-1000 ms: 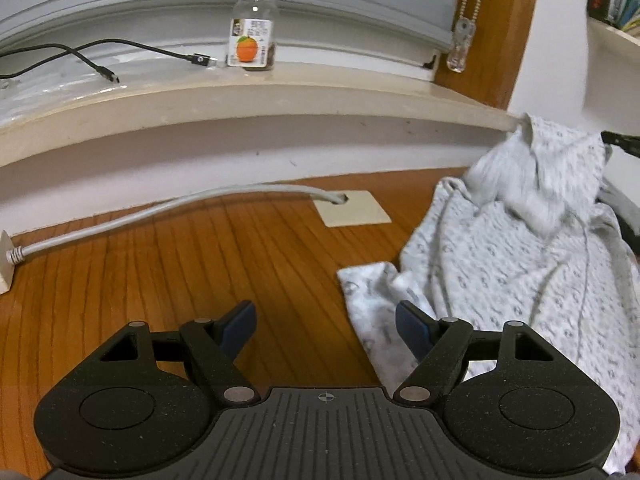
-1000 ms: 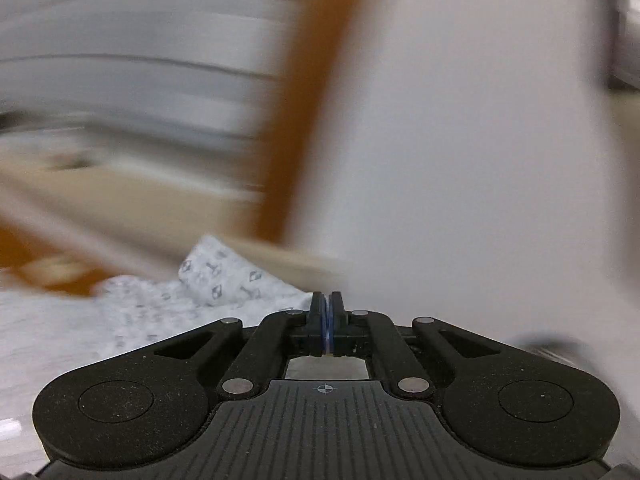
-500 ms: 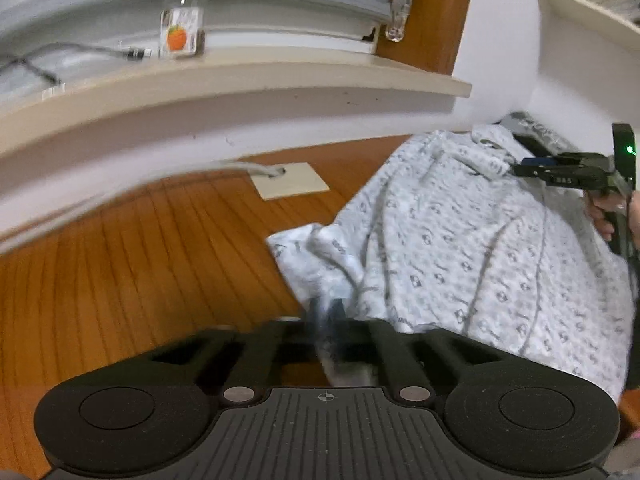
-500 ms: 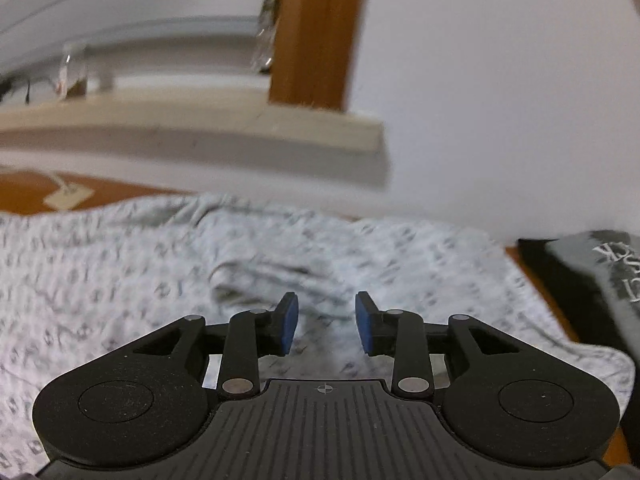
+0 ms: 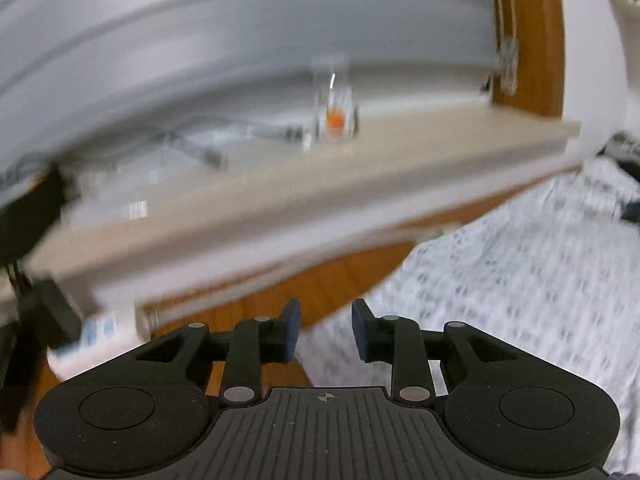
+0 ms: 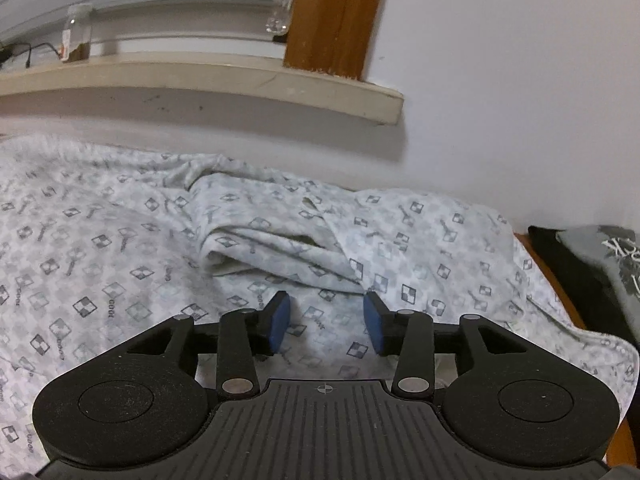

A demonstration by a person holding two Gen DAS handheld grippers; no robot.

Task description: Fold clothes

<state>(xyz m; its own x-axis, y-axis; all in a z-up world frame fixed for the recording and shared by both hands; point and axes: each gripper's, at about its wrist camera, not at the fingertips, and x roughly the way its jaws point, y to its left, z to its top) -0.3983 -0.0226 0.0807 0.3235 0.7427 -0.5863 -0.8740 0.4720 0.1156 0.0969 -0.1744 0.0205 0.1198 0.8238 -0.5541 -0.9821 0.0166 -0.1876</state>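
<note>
The left gripper [image 5: 325, 334] has let go, its jaws now apart; the right gripper [image 6: 326, 322] hovers parted over the rumpled white checker-print garment [image 6: 120, 248] spread across the wooden table [image 5: 340, 280].

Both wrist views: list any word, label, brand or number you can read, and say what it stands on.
Patterned garment: small repeated words beside the checker motifs, too small to read.
Dark garment at right: large pale lettering, cut off by the frame edge, unreadable.
Jar on the sill: label with an orange spot, too blurred to read.
No other text shows.
</note>
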